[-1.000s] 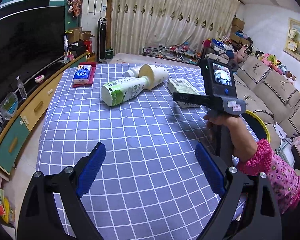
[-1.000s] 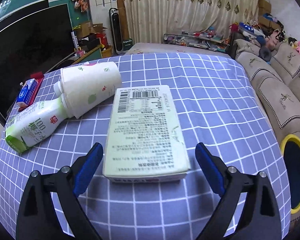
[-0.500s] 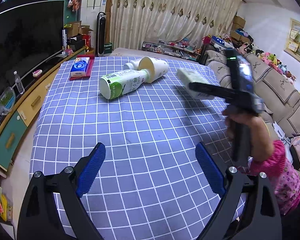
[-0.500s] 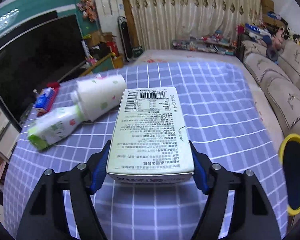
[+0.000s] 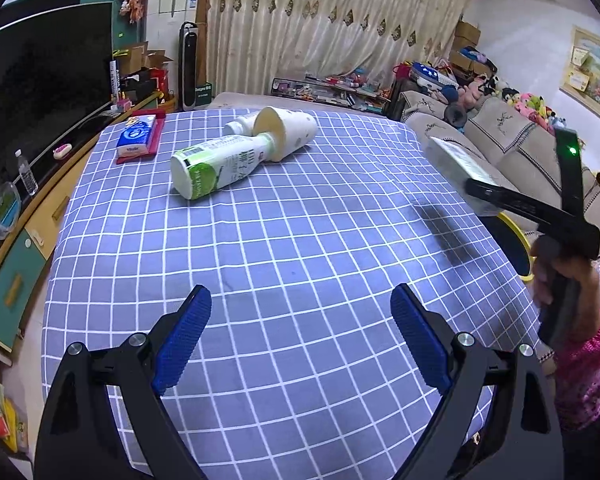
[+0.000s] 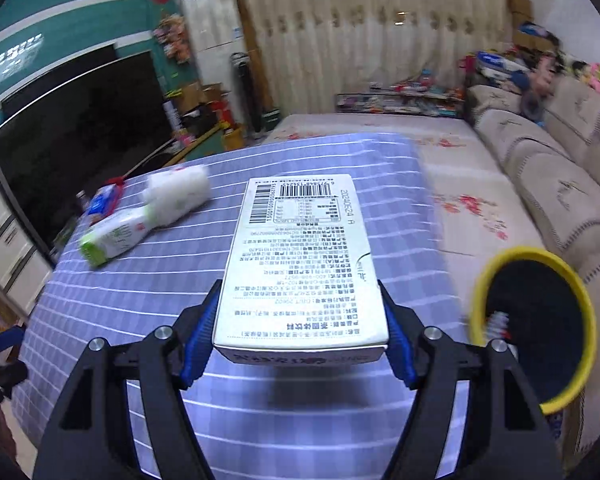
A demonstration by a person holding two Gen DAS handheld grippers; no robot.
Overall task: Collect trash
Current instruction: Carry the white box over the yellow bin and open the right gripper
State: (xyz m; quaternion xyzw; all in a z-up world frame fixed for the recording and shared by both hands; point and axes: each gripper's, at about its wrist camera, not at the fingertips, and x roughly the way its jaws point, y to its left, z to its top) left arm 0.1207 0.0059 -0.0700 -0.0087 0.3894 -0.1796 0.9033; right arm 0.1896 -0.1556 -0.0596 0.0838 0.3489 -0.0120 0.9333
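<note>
My right gripper (image 6: 296,340) is shut on a white printed carton (image 6: 300,264), lifted off the blue checked table (image 6: 148,292). In the left wrist view the same carton (image 5: 458,160) hangs past the table's right edge, held out by a hand (image 5: 548,276). The yellow-rimmed bin (image 6: 540,320) sits low on the right, beside the table. A green-and-white bottle (image 5: 216,168) and a white paper cup (image 5: 288,132) lie on their sides at the far middle. My left gripper (image 5: 300,340) is open over the near tabletop (image 5: 300,240), nothing between its blue pads (image 5: 180,336).
A blue tissue pack on a red tray (image 5: 138,138) lies at the table's far left. A TV cabinet (image 5: 20,240) runs along the left, a beige sofa (image 5: 512,136) along the right. A second small white bottle (image 5: 240,126) lies behind the cup.
My right gripper closed on the carton, lifted it off the table and carried it right toward the yellow-rimmed bin. The left gripper barely moved.
</note>
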